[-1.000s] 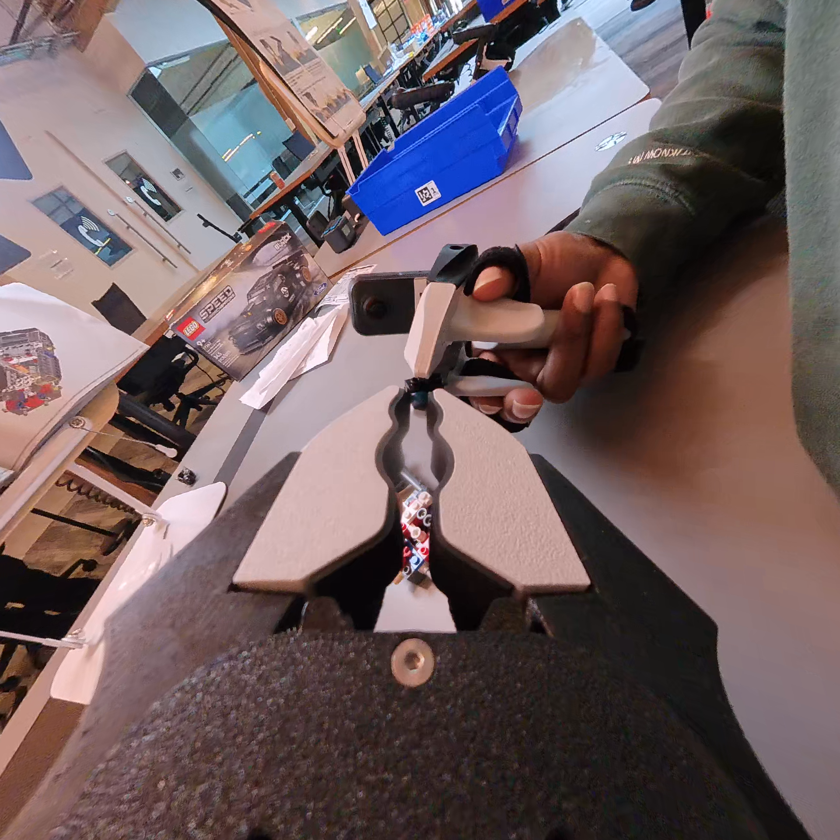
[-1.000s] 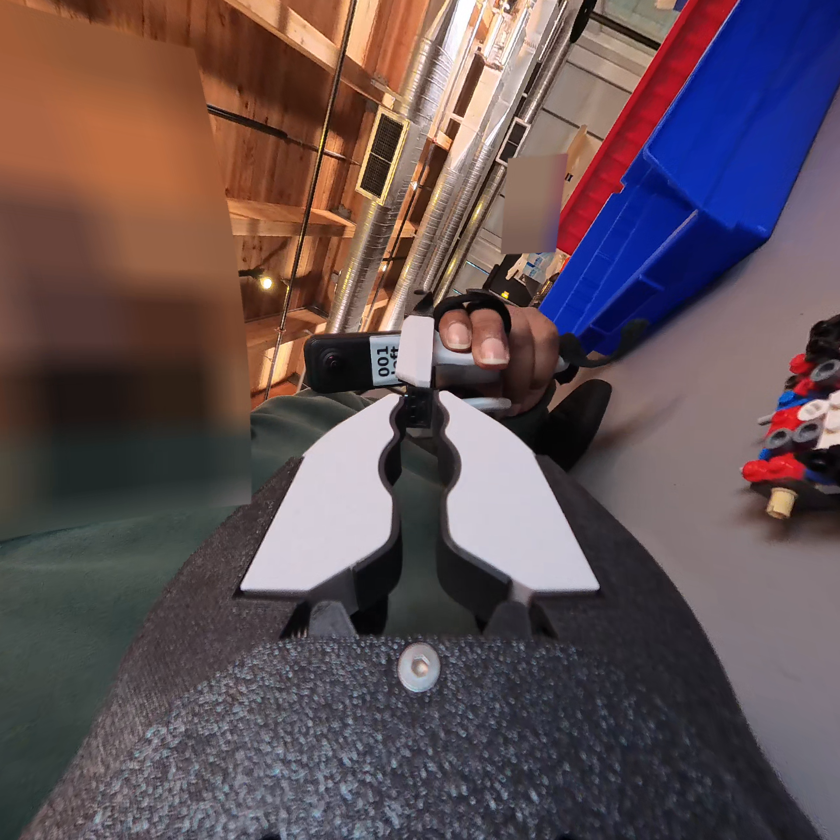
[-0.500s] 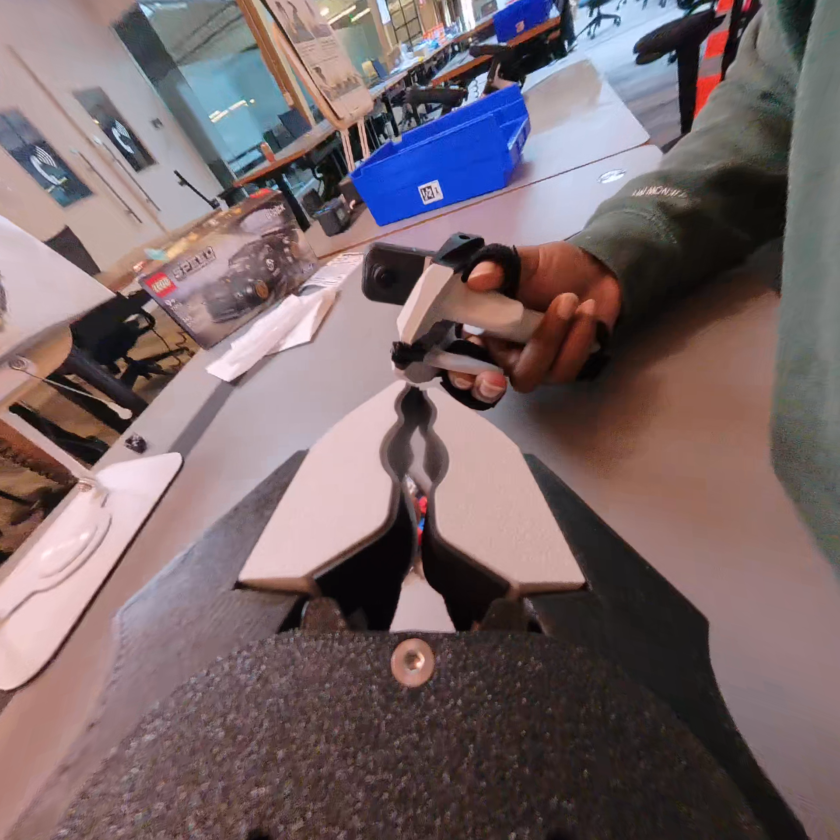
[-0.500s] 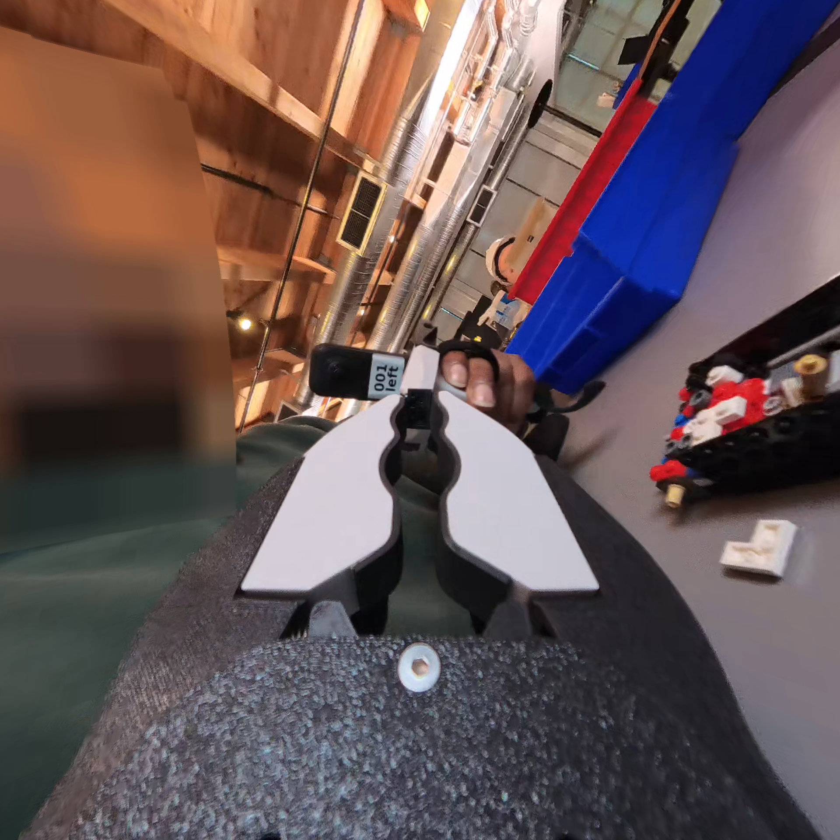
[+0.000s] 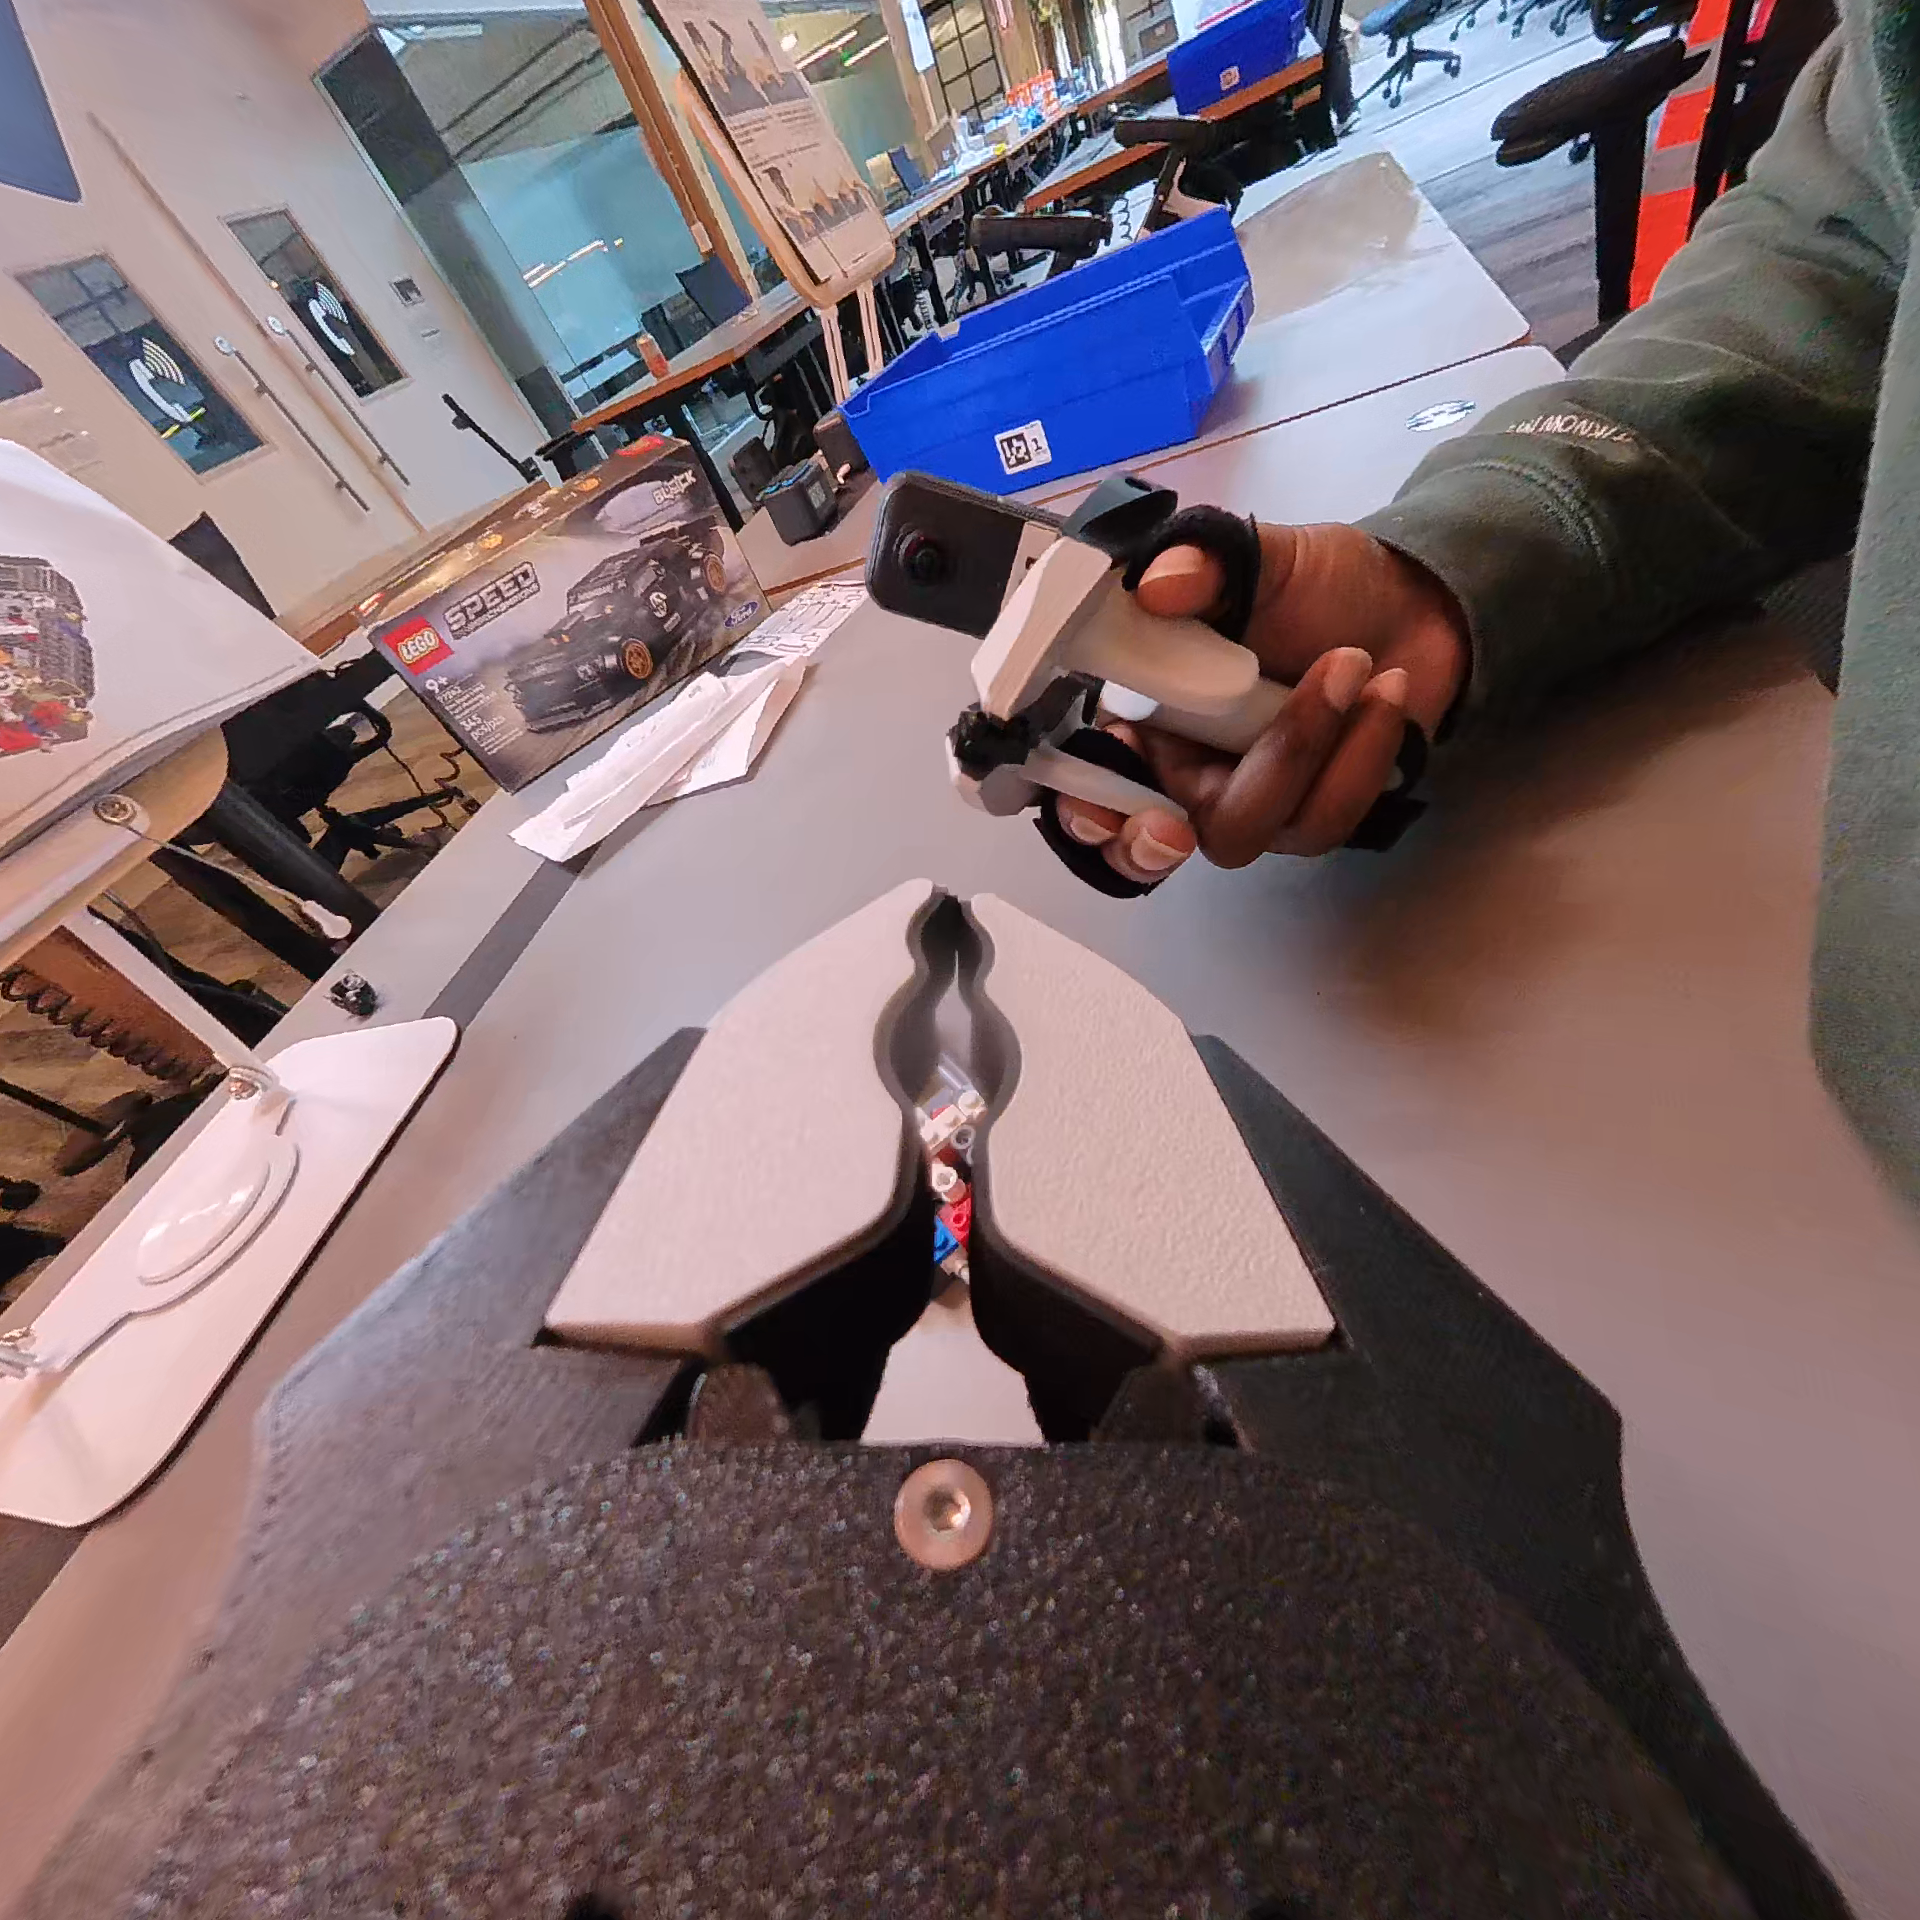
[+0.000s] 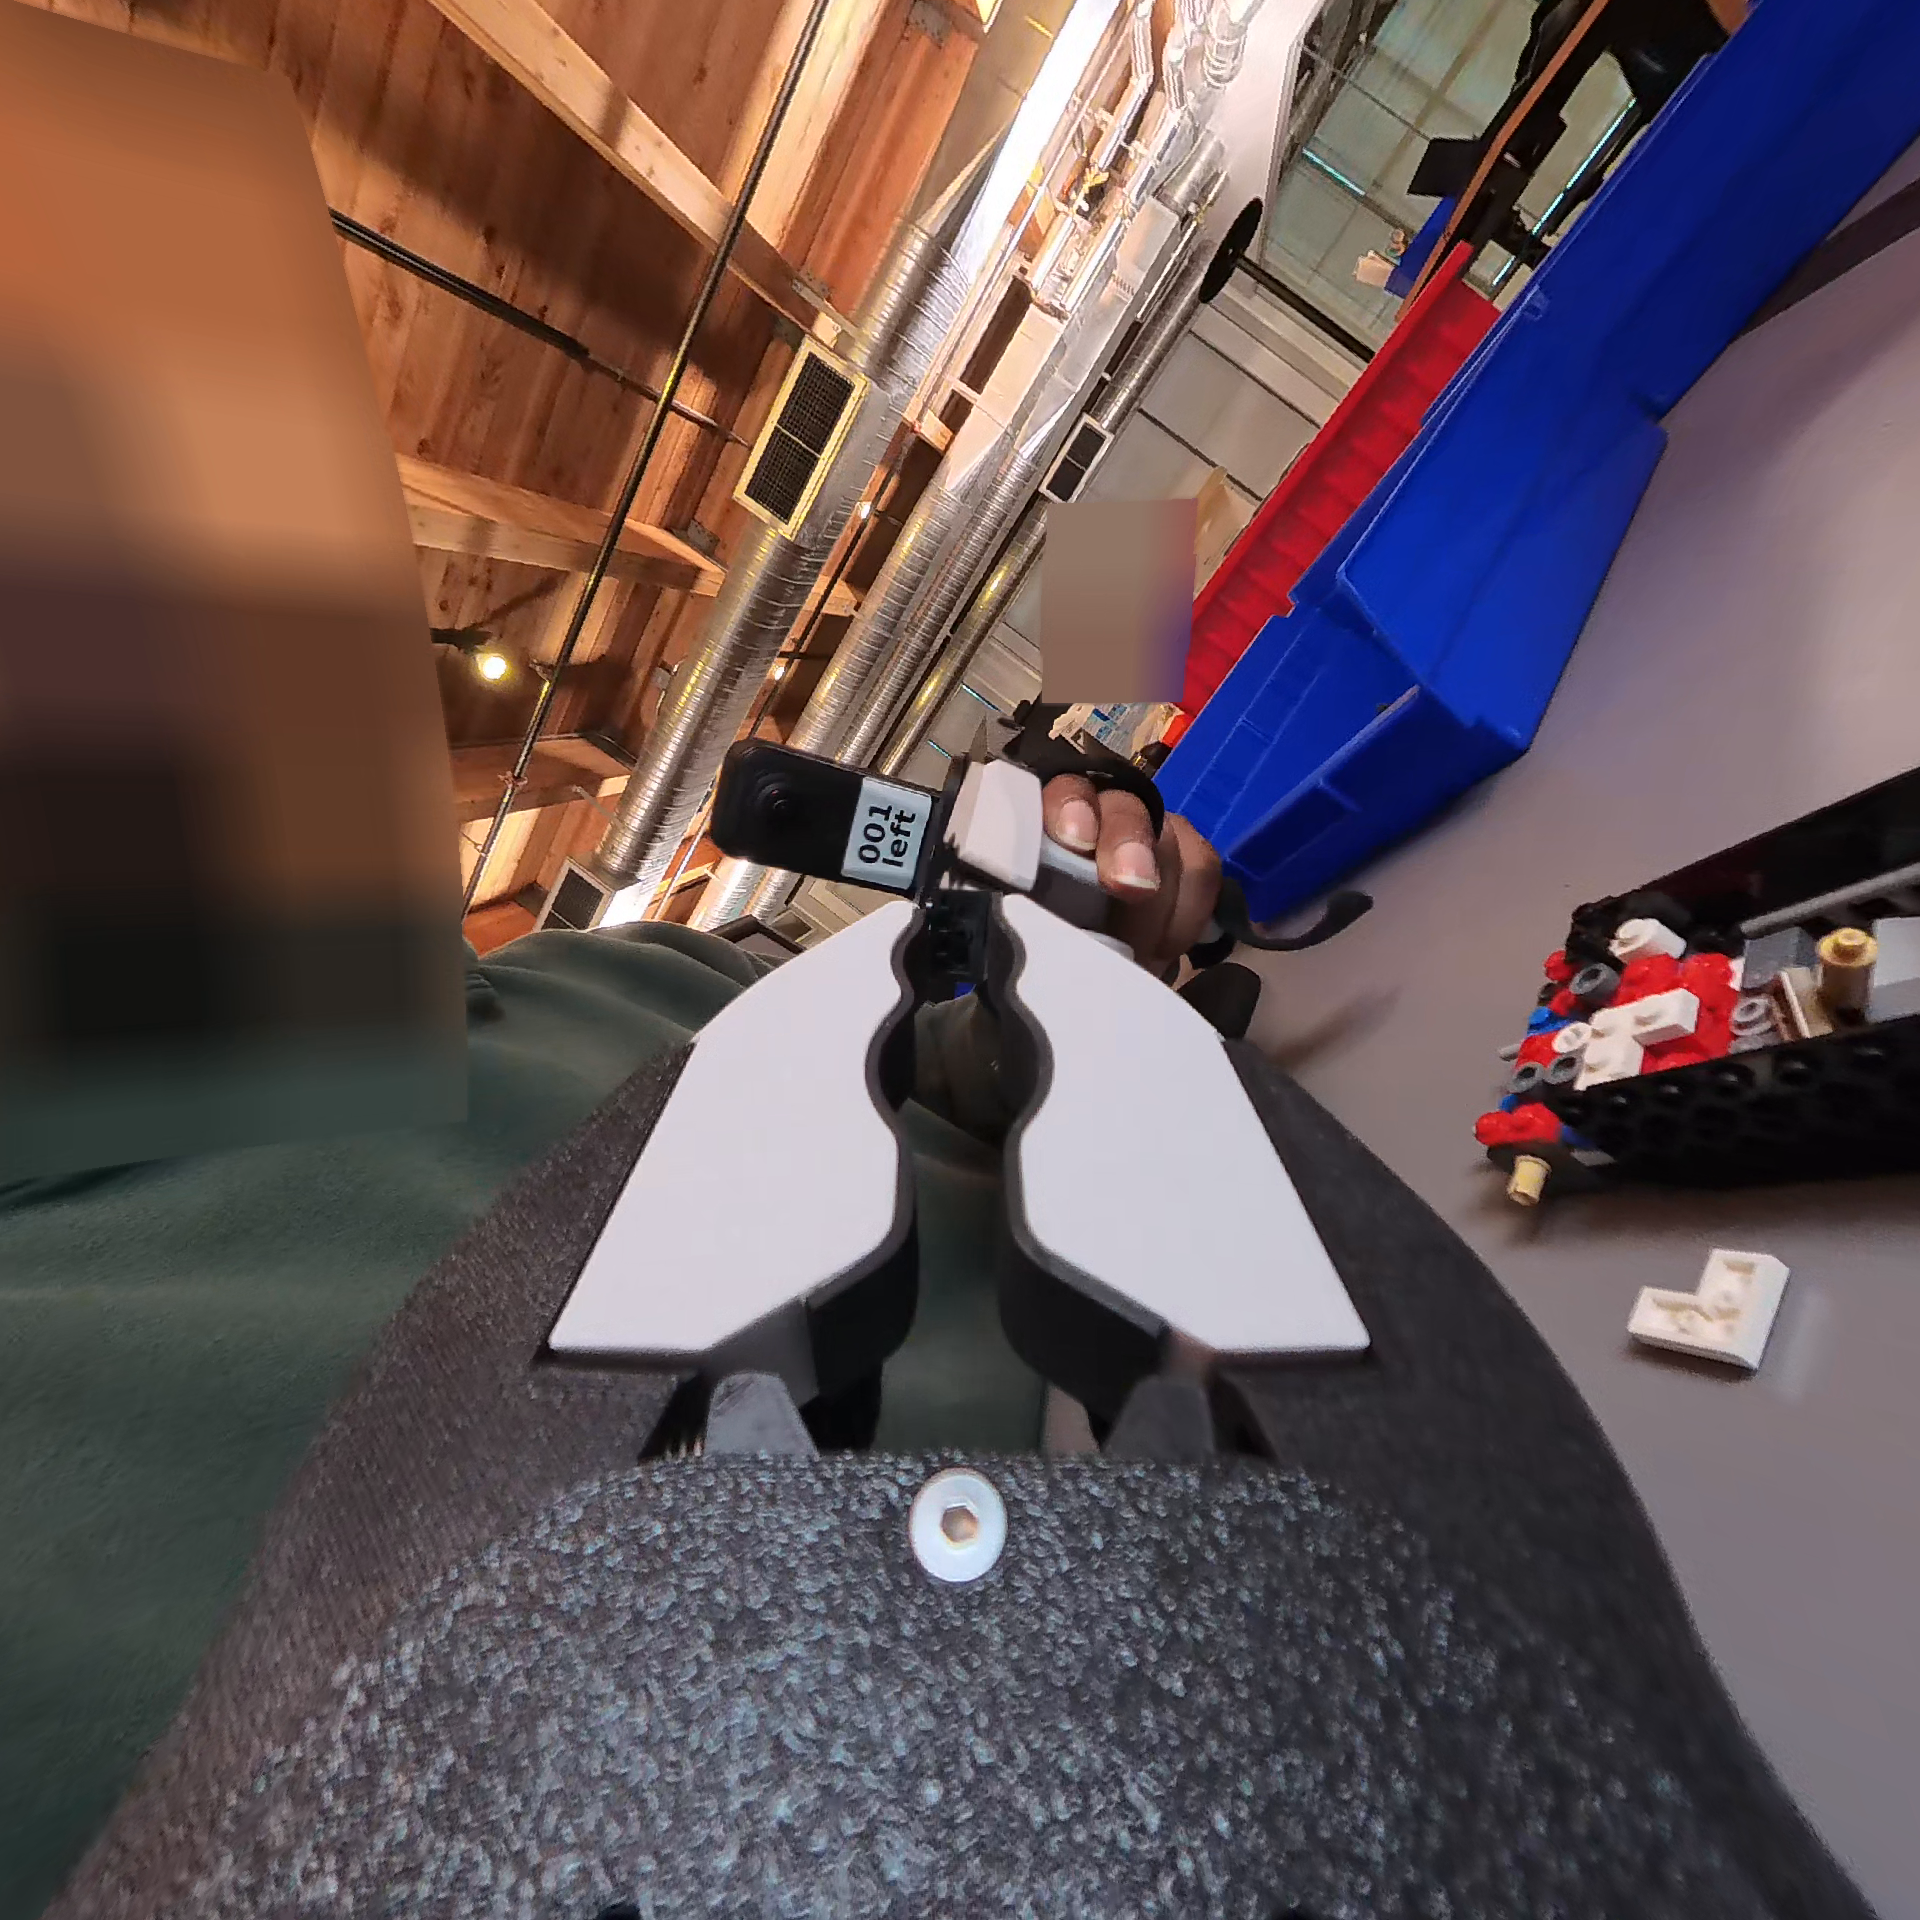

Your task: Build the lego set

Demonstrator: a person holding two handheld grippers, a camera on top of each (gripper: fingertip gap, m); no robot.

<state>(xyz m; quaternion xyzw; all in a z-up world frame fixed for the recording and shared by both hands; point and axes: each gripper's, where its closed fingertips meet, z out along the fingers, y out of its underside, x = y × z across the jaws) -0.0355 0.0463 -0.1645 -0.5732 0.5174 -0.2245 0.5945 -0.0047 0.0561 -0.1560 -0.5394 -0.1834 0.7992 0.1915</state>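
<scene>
Left gripper (image 5: pixel 958 914), tips pressed together, hides most of the lego build (image 5: pixel 951 1164) (seen through its gap). Right gripper (image 6: pixel 954 940) pinches a small dark piece (image 6: pixel 948 935); white corner brick (image 6: pixel 1709 1311) lies right, on tabletop (image 6: pixel 1558 1507).

left wrist view: low over grey table (image 5: pixel 1455 1091), faces along its fingers toward the other gripper, box and blue bin beyond | right wrist view: rolled sideways, close to table, faces back at person and ceiling | shared: table, lego build (image 6: pixel 1714 1018), each other's gripper
</scene>
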